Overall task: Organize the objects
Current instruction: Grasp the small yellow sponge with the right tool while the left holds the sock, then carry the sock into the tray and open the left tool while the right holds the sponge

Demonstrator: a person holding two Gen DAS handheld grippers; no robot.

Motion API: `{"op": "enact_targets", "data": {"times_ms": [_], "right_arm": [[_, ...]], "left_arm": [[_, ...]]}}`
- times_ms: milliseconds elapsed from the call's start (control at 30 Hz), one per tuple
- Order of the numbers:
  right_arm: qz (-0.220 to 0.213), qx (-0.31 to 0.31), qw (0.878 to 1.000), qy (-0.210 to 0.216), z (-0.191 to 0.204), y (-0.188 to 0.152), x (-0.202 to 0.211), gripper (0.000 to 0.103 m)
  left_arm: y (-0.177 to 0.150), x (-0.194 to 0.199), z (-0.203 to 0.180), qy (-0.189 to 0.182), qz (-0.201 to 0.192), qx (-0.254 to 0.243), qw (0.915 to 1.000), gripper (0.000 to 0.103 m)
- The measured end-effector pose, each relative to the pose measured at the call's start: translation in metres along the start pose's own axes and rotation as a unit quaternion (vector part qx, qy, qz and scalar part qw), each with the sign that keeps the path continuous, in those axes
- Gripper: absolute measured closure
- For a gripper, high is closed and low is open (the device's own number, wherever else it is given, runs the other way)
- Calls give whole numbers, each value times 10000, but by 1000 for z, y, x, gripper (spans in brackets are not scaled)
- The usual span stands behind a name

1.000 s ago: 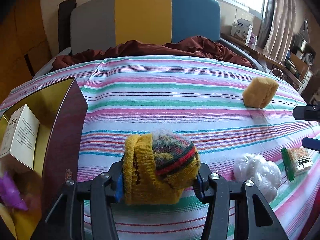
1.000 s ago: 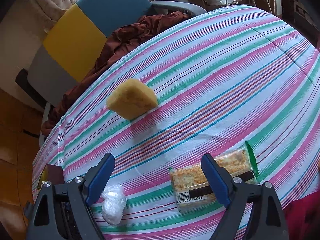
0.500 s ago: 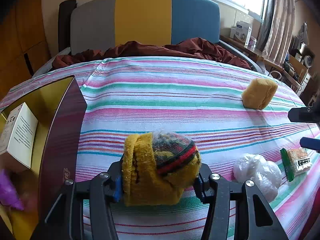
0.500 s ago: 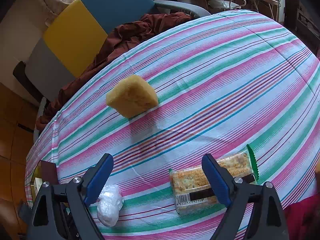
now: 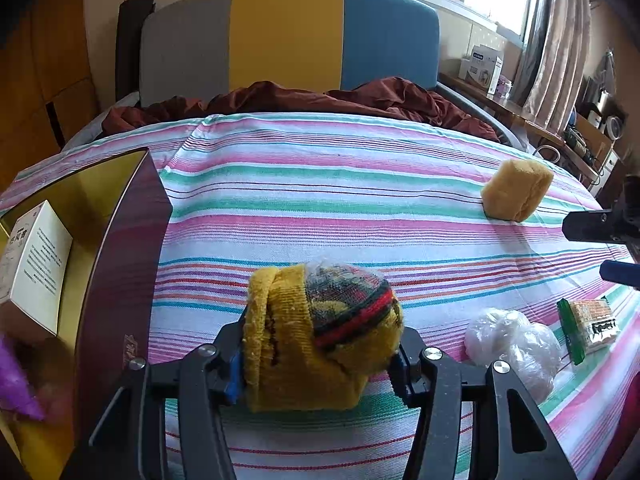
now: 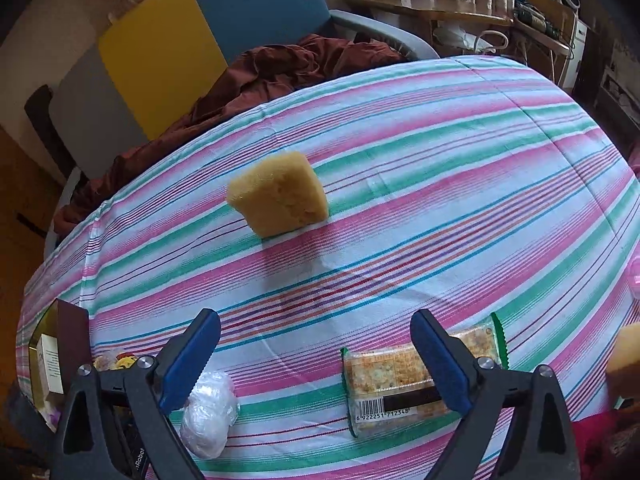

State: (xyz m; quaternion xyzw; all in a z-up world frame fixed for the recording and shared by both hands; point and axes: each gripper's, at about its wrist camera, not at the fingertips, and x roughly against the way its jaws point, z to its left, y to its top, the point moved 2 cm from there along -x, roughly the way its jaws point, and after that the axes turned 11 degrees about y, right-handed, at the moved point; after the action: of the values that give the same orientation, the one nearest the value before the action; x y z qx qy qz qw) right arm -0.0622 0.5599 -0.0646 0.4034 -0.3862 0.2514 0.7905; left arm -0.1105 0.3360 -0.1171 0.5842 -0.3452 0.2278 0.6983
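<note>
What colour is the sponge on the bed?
Yellow; the sponge shows best in the right wrist view.

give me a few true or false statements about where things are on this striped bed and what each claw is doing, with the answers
1. The left claw is shut on the yellow knit sock bundle. True.
2. The right claw grips the cracker packet. False: it is open, and the packet lies on the striped cover beneath it.
3. The yellow sponge sits inside the open box. False: it rests on the cover, far from the box.
4. A white carton stands in the open box. True.
5. The clear plastic bag lies between the sock bundle and the cracker packet. True.
</note>
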Motion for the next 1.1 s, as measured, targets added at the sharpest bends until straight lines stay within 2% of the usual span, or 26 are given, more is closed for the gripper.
{"op": "enact_targets", "data": {"times_ms": [100, 333, 400, 500, 667, 733, 767, 800, 933, 1033, 1100], "right_arm": [[-152, 339, 9993, -104, 14, 10, 0, 0], [-247, 553, 9973, -421, 26, 40, -26, 0], [-212, 591, 9967, -519, 27, 48, -38, 0], [-243, 681, 9928, -953, 24, 61, -53, 0], [-116, 631, 9913, -1152, 11, 76, -77, 0], [-41, 722, 9917, -1065, 13, 78, -81, 14], [-10, 801, 9916, -1016, 15, 78, -82, 36], [-15, 875, 9913, -980, 17, 77, -80, 48], [86, 1051, 9903, -899, 28, 65, -67, 48], [318, 1008, 9904, -888, 31, 43, -53, 48], [440, 874, 9926, -717, 28, 25, -40, 48]], "left_arm": [[0, 0, 0, -20, -1, 12, 10000, 46], [0, 0, 2, -126, 5, 79, 9999, 45], [0, 0, 3, -150, 7, 83, 9999, 45], [0, 0, 2, -171, 8, 84, 9998, 45], [0, 0, 3, -188, 6, 78, 9998, 44], [-1, 0, 3, -186, 4, 71, 9998, 44], [-1, 0, 2, -182, 3, 69, 9998, 44], [-1, 0, 2, -174, 0, 60, 9998, 43], [-1, -1, 0, -138, -8, 6, 9999, 42], [-1, -1, 1, -155, -10, 20, 9999, 42], [-1, -1, 0, -147, -14, 15, 9999, 42]]}}
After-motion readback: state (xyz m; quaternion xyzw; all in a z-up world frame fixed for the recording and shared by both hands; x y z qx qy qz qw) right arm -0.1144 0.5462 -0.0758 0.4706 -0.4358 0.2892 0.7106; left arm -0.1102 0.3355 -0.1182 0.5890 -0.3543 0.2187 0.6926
